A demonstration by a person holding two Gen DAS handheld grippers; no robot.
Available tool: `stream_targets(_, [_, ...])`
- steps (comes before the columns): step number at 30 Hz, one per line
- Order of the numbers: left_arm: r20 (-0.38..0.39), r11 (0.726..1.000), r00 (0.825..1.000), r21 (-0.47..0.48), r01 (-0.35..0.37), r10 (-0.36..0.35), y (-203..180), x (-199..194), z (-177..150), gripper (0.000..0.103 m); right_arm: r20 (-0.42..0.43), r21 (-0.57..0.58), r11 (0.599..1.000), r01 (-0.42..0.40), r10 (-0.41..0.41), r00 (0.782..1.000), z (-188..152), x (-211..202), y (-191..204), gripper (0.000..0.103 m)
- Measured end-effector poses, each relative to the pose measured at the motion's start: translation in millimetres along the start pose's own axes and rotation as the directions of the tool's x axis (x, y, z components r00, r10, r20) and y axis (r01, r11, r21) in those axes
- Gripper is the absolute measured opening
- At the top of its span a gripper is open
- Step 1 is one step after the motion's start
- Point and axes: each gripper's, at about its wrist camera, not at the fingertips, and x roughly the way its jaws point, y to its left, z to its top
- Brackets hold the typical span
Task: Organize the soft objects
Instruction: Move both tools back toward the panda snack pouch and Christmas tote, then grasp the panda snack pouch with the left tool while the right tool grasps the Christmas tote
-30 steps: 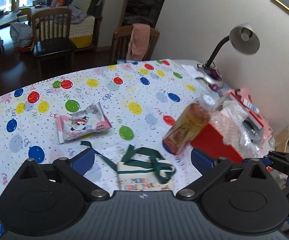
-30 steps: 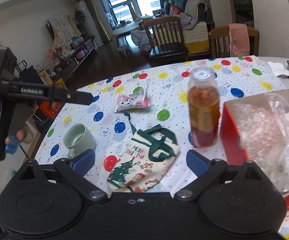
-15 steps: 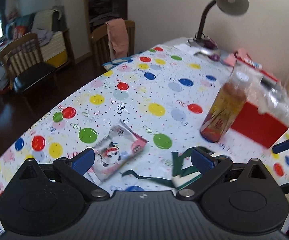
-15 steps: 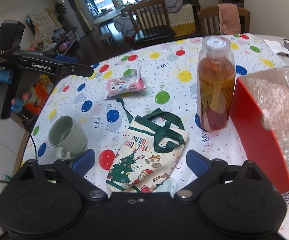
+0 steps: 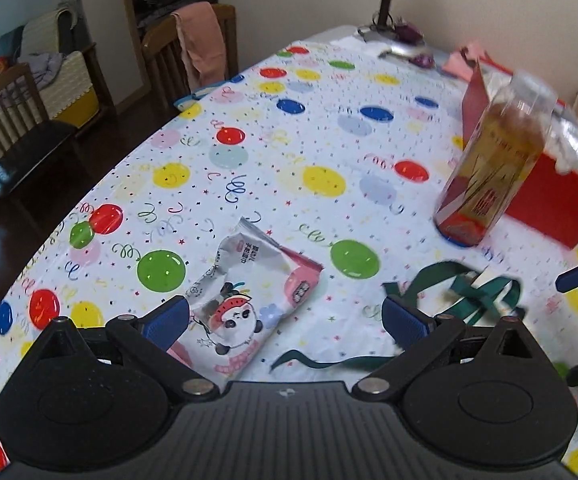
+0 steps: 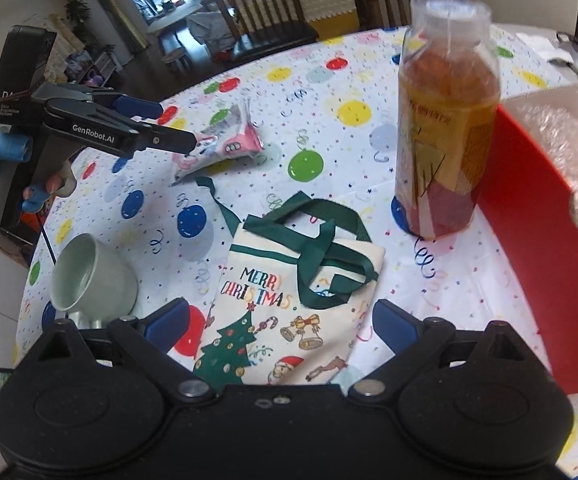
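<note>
Jaws of both grippers stand wide, holding nothing. Left gripper (image 5: 285, 314) hovers over the pouch (image 5: 249, 296); right gripper (image 6: 281, 322) hovers over the tote (image 6: 289, 304), which lies flat beside the bottle (image 6: 445, 120). Risk: a trailing green strap may snag, or a swing may topple the bottle. Count: one pouch, one tote, one bottle, one mug (image 6: 93, 280), one box (image 6: 529, 220).

Tabletop (image 6: 329, 128) under a white cloth printed with coloured balloons. An upright bottle (image 6: 445, 120) of amber drink stands just beside a red box (image 6: 529, 220) holding bubble wrap (image 6: 561, 136). A pale green mug (image 6: 93, 280) lies tilted near the tabletop's edge. Beyond it, a wooden chair (image 5: 193, 48) draped with a pink towel (image 5: 201, 40); a desk lamp (image 5: 389, 8) by the wall.
</note>
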Motion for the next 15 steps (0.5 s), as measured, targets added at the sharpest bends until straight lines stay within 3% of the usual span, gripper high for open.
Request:
stream_targets(4, [-0.012,0.998,1.0,0.056,-0.017,0.017,3,15,-2,0.103,-0.026,-0.02,1.0,0.007,-0.007,1.0,-2,19,8,0.098])
stream_targets(10, [-0.029,0.993,0.999,0.113,-0.023,0.026,11,38,-3,0.103,-0.055,0.072,0.996,0.044,-0.041,0.998,-8,36,-4,0.098])
stream_targets(15, [-0.045,0.993,0.999,0.113,-0.017,0.022,18,59,-2,0.103,-0.079,0.073,0.996,0.044,-0.039,0.996,-12,44,-2,0.098])
